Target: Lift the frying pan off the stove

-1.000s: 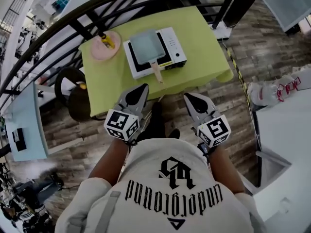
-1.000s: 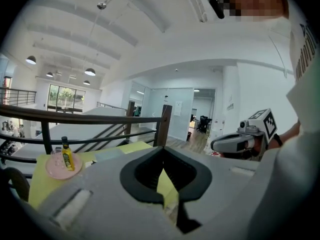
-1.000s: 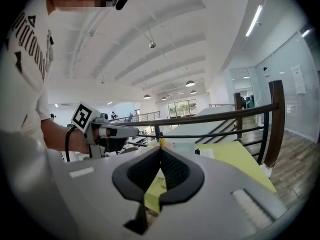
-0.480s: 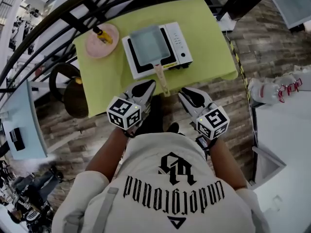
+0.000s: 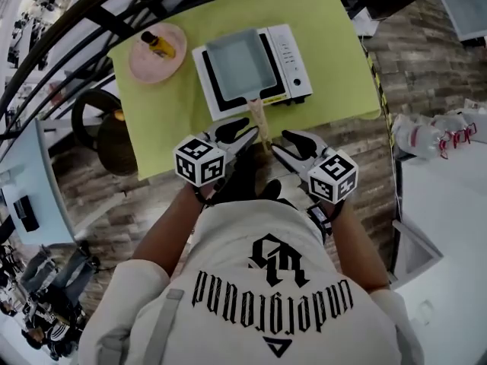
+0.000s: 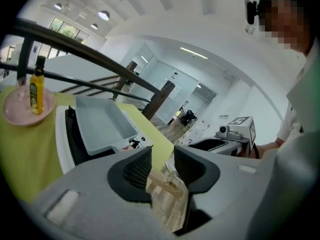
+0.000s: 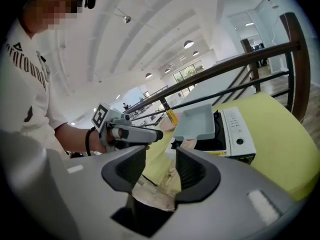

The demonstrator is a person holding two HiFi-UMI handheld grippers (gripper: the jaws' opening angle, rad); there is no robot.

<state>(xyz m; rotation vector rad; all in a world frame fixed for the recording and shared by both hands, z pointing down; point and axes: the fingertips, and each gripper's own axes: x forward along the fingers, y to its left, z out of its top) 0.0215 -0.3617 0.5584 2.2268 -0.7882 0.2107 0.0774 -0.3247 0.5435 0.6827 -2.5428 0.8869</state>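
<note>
Grey and rectangular, the frying pan (image 5: 240, 63) sits flat on the black top of the white stove (image 5: 291, 52), not yet lifted. Its pale wooden handle (image 5: 259, 116) sticks out over the stove's front edge toward the person, probably so it can be reached without going near the cooking surface. The stove stands near the middle of the bench (image 5: 179, 112), which is covered in lime-green cloth. A pink plate (image 5: 137, 72) carrying a yellow bottle (image 5: 157, 44) lies well to the pan's left, clear of the work.

Both tools have closed in on the free end of the handle, one from each side, which suggests a two-handed grasp is being set up.

The left gripper (image 5: 245, 133) has just been opening its fingers (image 6: 137, 169). They stand moderately apart, and the handle's tip lies in the gap between them. Neither pad seems to press on it, so nothing is gripped.

The right gripper (image 5: 283, 143) has also just been opening, and its fingers (image 7: 191, 169) stand wider apart. In its own view the handle runs ahead in line with the gap, but I cannot tell whether the tip has entered it. It holds nothing.
</note>
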